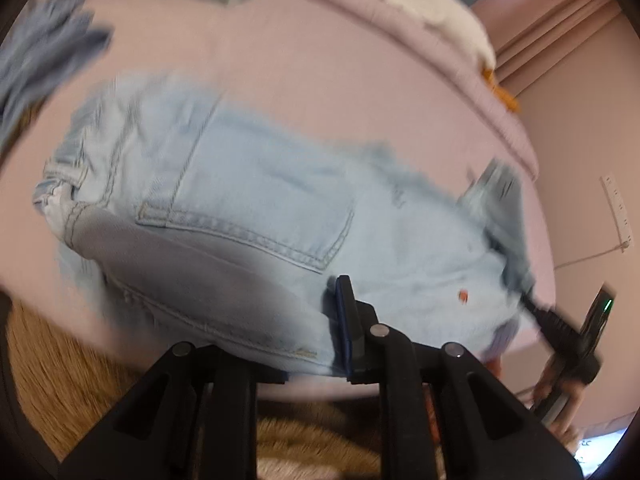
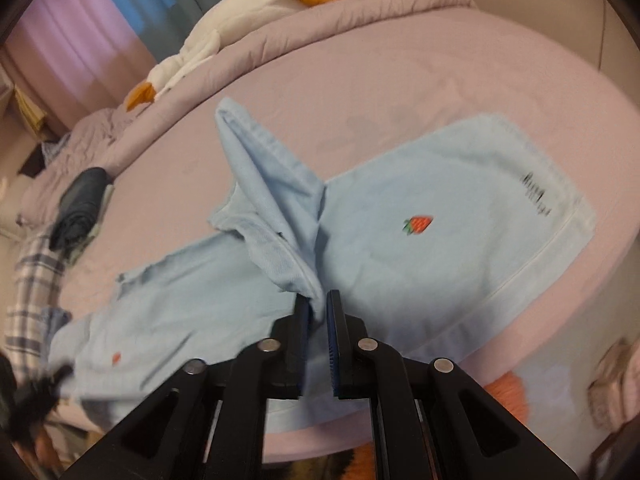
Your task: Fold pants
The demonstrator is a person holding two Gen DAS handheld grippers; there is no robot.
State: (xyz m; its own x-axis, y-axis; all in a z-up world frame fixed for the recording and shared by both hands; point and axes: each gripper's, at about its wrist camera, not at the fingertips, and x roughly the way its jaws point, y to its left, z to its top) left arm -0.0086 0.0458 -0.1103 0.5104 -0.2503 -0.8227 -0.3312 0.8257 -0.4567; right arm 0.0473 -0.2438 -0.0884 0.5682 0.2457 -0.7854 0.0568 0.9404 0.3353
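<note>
Light blue denim pants (image 1: 256, 208) lie on a pink bed, back pocket up, with a small strawberry patch (image 2: 418, 225). My left gripper (image 1: 320, 320) is shut on the near edge of the pants; only its right finger (image 1: 346, 320) shows, the left one is under the cloth. My right gripper (image 2: 318, 320) is shut on a raised fold of the same pants (image 2: 280, 216) and lifts it above the flat leg. The right gripper also shows at the right edge of the left wrist view (image 1: 560, 328).
The pink bed (image 2: 400, 64) has a rolled duvet and a white goose plush (image 2: 224, 36) at the back. Dark and plaid clothes (image 2: 76, 208) lie at the far left. A blue garment (image 1: 44, 56) lies at the upper left. A brown rug (image 1: 60, 380) lies below the bed edge.
</note>
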